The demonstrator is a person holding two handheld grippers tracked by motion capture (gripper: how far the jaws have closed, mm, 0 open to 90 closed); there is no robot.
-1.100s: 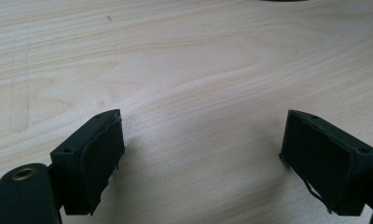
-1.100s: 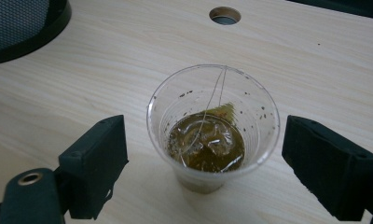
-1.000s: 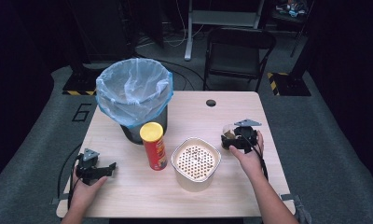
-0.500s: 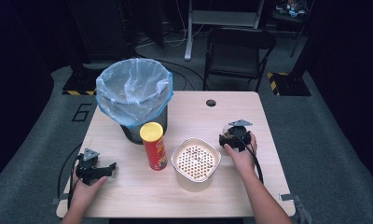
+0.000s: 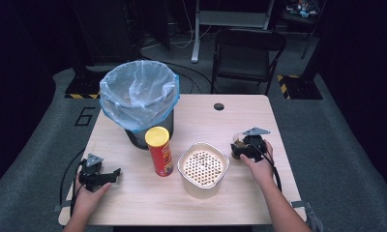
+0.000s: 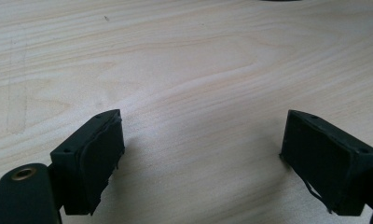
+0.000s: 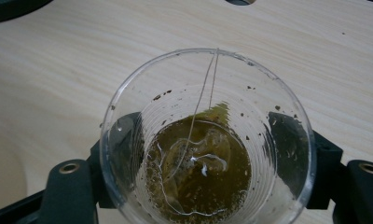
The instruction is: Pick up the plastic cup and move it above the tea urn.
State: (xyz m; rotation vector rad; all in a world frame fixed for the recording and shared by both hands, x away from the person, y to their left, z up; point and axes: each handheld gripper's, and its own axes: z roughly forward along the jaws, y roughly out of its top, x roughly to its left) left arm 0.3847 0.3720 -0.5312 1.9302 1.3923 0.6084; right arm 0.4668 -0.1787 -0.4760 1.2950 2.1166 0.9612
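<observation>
At the right side of the table (image 5: pixel 133 203), the right gripper (image 5: pixel 240 148) is standing around a clear plastic cup (image 7: pixel 208 140) of brown liquid with a tea bag and string, its jaws having just been closing and now flanking the upright cup's walls, pads seemingly meeting them. The cup is sitting just right of the perforated strainer bowl (image 5: pixel 203 169), nearer the right hand, which has edged toward the bowl since a second ago. The left gripper (image 6: pixel 203 158) is resting spread and empty near the table's left edge, unmoved; red chip can (image 5: pixel 159 151) and lined bin (image 5: pixel 138 99) standing by.
</observation>
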